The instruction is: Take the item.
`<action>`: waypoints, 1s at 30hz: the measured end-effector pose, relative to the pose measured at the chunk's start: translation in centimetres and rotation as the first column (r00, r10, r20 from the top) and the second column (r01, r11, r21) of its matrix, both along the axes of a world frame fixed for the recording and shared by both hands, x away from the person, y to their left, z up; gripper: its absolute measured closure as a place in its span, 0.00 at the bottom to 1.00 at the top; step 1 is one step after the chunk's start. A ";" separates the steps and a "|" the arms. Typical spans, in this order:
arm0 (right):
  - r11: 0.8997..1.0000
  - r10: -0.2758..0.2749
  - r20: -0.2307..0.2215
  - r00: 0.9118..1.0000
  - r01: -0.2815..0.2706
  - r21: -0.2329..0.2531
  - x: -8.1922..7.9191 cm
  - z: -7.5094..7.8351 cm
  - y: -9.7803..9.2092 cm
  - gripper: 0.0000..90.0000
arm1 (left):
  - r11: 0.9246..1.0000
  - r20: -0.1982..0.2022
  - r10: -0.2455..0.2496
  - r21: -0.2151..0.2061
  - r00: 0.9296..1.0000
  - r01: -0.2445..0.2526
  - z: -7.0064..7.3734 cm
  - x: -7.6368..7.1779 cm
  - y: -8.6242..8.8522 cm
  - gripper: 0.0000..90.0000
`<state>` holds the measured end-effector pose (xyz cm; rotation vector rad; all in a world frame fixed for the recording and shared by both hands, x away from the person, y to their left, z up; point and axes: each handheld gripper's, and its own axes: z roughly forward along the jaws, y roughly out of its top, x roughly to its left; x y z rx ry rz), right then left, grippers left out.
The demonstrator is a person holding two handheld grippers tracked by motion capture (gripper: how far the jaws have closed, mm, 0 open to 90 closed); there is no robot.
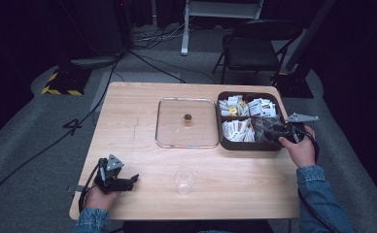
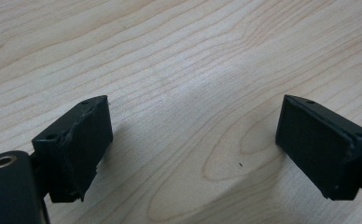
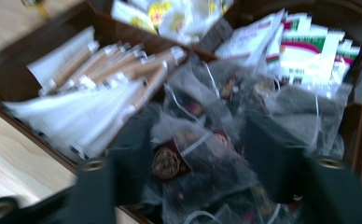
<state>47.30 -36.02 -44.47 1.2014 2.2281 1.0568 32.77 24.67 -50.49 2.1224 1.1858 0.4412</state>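
Pale wooden table: my right gripper (image 3: 200, 154), jaws apart, straddles mesh tea bags (image 3: 207, 140) in brown compartmented tray (image 1: 224, 143), right edge. Left gripper (image 2: 195, 149) spread, idle. Clear plastic cup (image 1: 184, 180) empty; nothing grasped yet.

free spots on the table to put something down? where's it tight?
Bare wood runs along the left side of the table, between its left edge and the glass lid. The front strip right of the clear cup is bare too. The left gripper takes the front-left corner. It is tight at the right: the box of tea bags touches the lid, with the right gripper in it.
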 end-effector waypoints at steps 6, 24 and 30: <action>1.000 -0.001 -0.034 0.999 0.000 -0.011 0.2 -0.7 0.0 0.59 | 1.000 0.001 0.000 0.001 1.000 0.000 0.0 0.0 0.0 0.12; 1.000 0.012 -0.033 0.999 -0.012 -0.007 -0.3 -0.5 0.1 0.89 | 1.000 0.000 0.005 0.000 1.000 -0.005 0.0 0.0 0.0 0.12; 0.999 0.002 0.001 1.000 -0.002 0.042 -0.6 0.1 -0.2 0.89 | 1.000 -0.002 0.002 0.001 1.000 -0.002 0.0 0.0 0.0 0.12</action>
